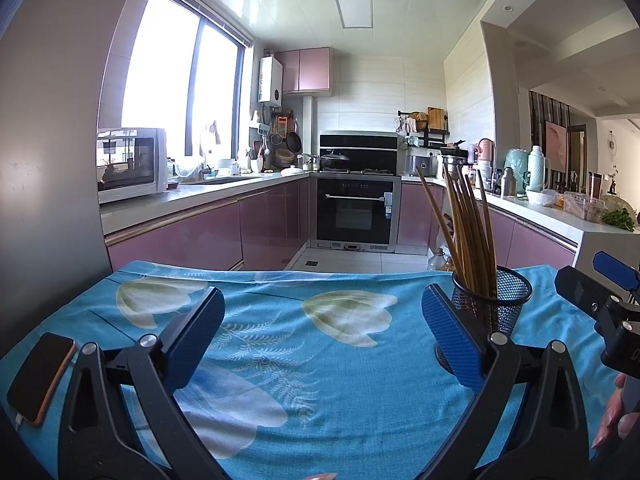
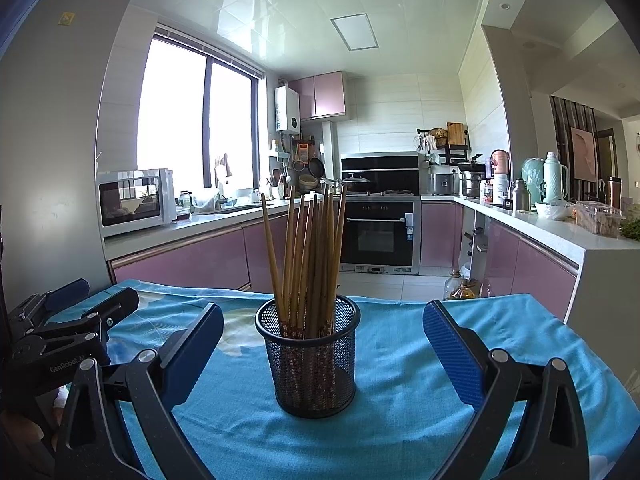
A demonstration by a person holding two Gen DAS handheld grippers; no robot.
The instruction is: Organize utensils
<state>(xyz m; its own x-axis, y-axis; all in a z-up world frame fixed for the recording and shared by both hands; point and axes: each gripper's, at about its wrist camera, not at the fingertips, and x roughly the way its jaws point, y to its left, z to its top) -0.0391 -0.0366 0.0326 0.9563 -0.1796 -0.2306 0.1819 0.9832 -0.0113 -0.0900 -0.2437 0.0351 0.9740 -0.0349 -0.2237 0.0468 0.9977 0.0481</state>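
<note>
Blue cloth with big pale flowers covers the table. On it stands a black wire mesh cup, and it is full of wooden chopsticks. They stand up in a bunch and lean a little, fanning out at the top.

The right gripper is spread wide and holds nothing. The mesh cup sits right in the gap between its two blue pads, but neither pad touches it.

The left gripper is spread wide too, with only the cloth showing between its fingers. In its view the cup is off to the right, just behind the right-hand pad. A dark phone with an orange rim lies flat on the cloth beside its left finger.

Behind the table is a kitchen with pink cupboards, a white microwave and a black oven.
</note>
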